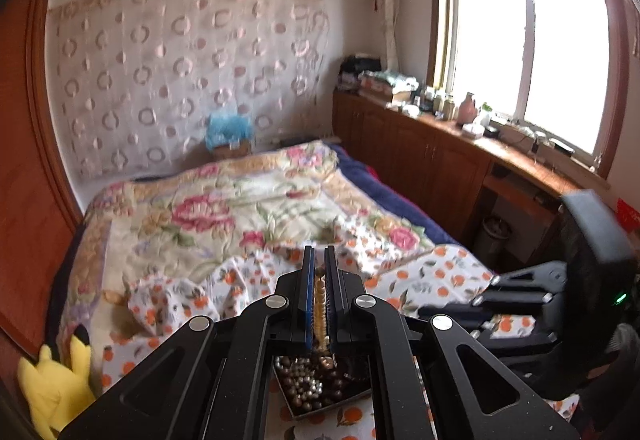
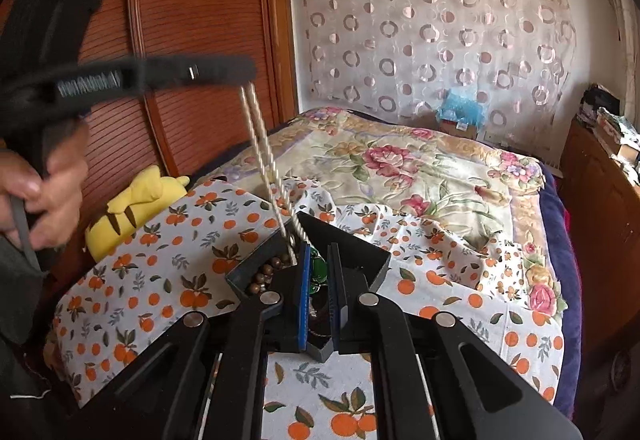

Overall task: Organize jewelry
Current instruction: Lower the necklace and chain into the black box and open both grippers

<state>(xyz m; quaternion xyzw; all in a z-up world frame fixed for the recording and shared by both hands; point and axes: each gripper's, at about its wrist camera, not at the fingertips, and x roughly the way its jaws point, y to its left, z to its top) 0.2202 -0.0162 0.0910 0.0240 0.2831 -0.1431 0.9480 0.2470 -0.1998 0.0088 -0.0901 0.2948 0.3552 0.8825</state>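
Note:
My left gripper (image 1: 319, 260) is shut on a pale beaded necklace (image 1: 319, 304) and holds it up above the dark jewelry tray (image 1: 320, 406). In the right wrist view the left gripper (image 2: 250, 74) is high at the left, and the necklace (image 2: 266, 160) hangs from it in two strands down into the tray (image 2: 360, 240). Brown and silver beads (image 1: 308, 388) fill the tray. My right gripper (image 2: 319, 252) is low over the tray, jaws a narrow gap apart around green beads (image 2: 318, 266). Whether it grips them is unclear.
The tray sits on an orange-print cloth (image 2: 160, 260) spread over a floral bed quilt (image 2: 420, 168). A yellow plush toy (image 2: 136, 208) lies at the left beside a wooden wardrobe (image 2: 192, 40). A wooden counter (image 1: 460, 144) with bottles runs under the window.

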